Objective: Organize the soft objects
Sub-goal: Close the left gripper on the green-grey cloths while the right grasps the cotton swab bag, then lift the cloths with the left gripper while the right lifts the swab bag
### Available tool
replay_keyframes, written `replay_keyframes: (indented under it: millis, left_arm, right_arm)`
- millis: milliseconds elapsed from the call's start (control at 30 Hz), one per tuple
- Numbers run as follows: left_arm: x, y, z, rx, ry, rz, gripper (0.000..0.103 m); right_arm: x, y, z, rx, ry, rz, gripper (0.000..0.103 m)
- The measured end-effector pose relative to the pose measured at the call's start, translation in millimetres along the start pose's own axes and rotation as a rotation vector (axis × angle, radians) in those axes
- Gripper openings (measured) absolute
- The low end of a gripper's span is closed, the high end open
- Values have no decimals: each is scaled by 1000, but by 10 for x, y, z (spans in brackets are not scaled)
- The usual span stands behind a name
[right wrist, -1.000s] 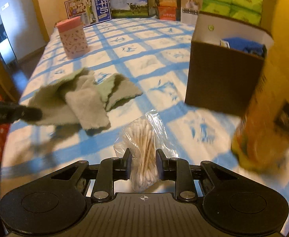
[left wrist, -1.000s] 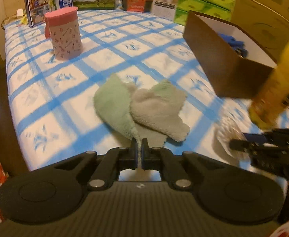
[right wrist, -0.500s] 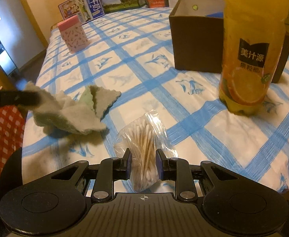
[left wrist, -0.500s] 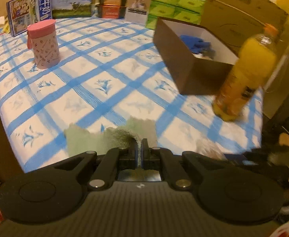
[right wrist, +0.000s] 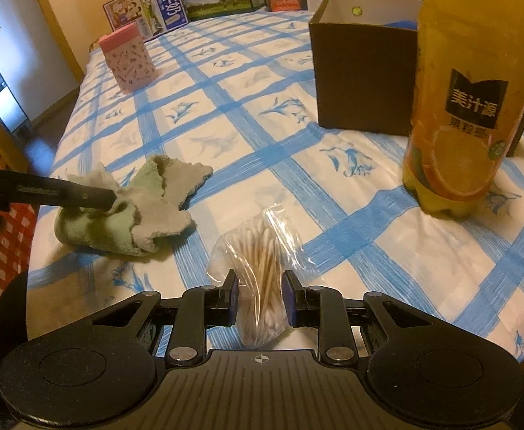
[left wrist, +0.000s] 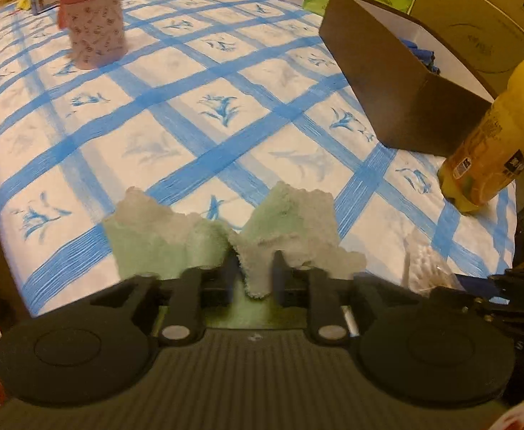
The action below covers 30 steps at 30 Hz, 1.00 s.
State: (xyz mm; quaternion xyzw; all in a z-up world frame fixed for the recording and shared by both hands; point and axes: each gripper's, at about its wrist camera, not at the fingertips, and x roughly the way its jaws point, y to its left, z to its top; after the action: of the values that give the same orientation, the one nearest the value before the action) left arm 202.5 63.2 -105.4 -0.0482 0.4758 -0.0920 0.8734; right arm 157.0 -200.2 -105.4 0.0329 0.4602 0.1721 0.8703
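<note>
A green and grey fuzzy cloth [left wrist: 197,236] lies crumpled on the blue-checked tablecloth at its near left edge; it also shows in the right wrist view [right wrist: 136,208]. My left gripper [left wrist: 253,268] is open, its fingers standing either side of a fold of the cloth. In the right wrist view the left gripper [right wrist: 93,199] rests on the cloth. My right gripper [right wrist: 258,295] stands partly closed around a clear bag of cotton swabs [right wrist: 262,261], pads touching its sides.
A brown open box [left wrist: 398,82] with a blue item inside stands at the right; it also shows in the right wrist view [right wrist: 362,71]. An orange juice bottle [right wrist: 466,114] stands in front of it. A pink patterned canister [left wrist: 93,25] stands at far left. Cartons line the far edge.
The left gripper, shut on the cloth before, has opened, and the cloth has settled onto the table's near left edge. The right gripper stays on the swab bag.
</note>
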Motion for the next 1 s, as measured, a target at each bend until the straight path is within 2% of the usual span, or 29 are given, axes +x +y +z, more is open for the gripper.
replay_keyframes:
  millis: [33, 133, 200, 267, 367, 400, 467, 600, 667, 867, 1000]
  left_arm:
    - [-45, 17, -20, -1, -12, 11, 46]
    - [-98, 12, -57, 34, -26, 74, 52]
    - [-86, 22, -77, 50, -18, 130, 60]
    - [-84, 63, -85, 36, -16, 151, 61]
    - [-119, 142, -79, -12, -18, 132, 62]
    - [-107, 157, -80, -17, -13, 138, 66]
    - [-55, 180, -91, -21, 1, 163, 68]
    - [53, 269, -116, -106, 33, 100, 69]
    - [77, 232, -111, -116, 33, 80, 70]
    - [149, -88, -79, -43, 38, 23, 78]
    - [252, -299, -83, 6, 42, 47, 83]
  right_arm:
    - [10, 10, 3, -6, -1, -2, 25]
    - [31, 17, 6, -11, -3, -2, 25]
    - [47, 11, 6, -14, -2, -2, 25]
    - [53, 9, 8, -18, -2, -2, 25]
    - [55, 13, 16, -23, -3, -2, 25]
    - [64, 18, 20, -22, -3, -2, 25]
    - [74, 21, 21, -19, -5, -2, 25]
    - [81, 16, 26, -18, -5, 1, 26]
    - [85, 13, 27, -16, -6, 1, 26]
    - [87, 19, 29, -17, -6, 1, 27]
    - [84, 19, 24, -13, -5, 2, 29]
